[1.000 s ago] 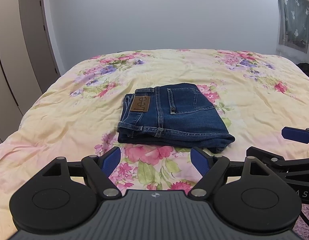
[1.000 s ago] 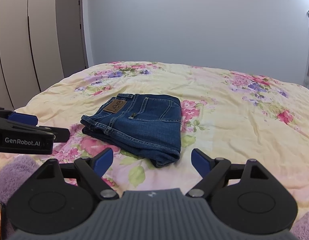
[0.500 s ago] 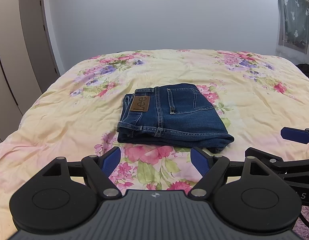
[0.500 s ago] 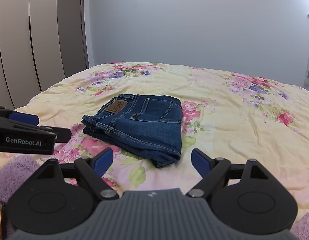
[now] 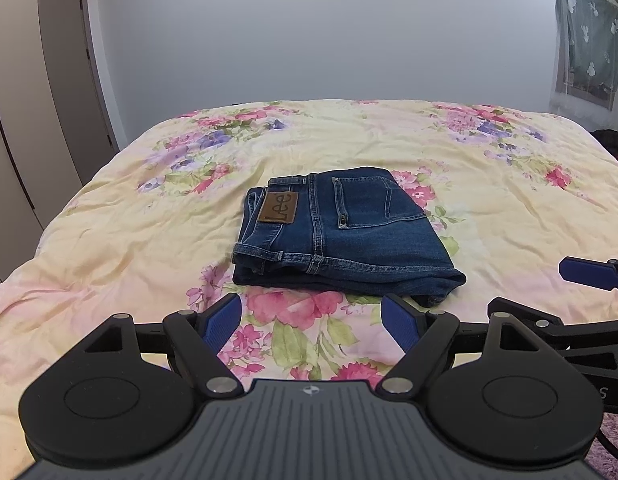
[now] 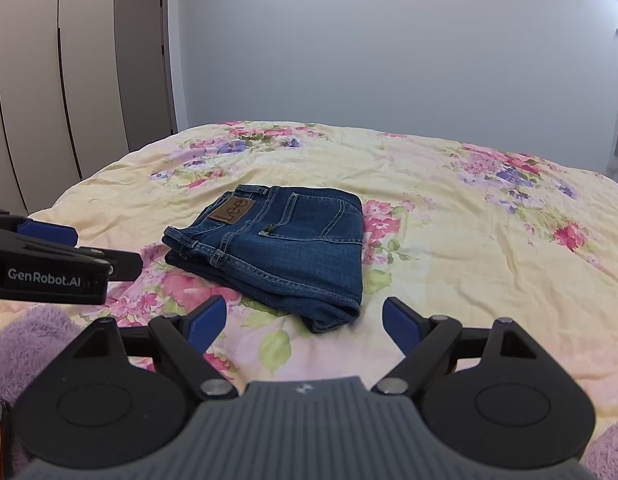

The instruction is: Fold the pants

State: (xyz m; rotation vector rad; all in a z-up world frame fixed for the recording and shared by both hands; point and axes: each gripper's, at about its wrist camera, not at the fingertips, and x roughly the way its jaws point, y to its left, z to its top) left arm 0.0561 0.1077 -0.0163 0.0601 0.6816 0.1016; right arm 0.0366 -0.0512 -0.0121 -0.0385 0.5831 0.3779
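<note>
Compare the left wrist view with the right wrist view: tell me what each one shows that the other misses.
Only the left wrist view shows the green patterned curtain in full on the right wall.

Only the right wrist view shows the wardrobe doors, the purple fleece at the near edge, and the GenRobot.AI lettering.

Both show the folded jeans with their Lee patch lying on the floral bedspread, the grey door, and both grippers open, holding nothing.

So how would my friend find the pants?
Look at the big bed with the yellow flowered quilt. In its middle lies a folded pair of dark blue denim jeans. It is the only clothing there, with a brown leather label on top.
</note>
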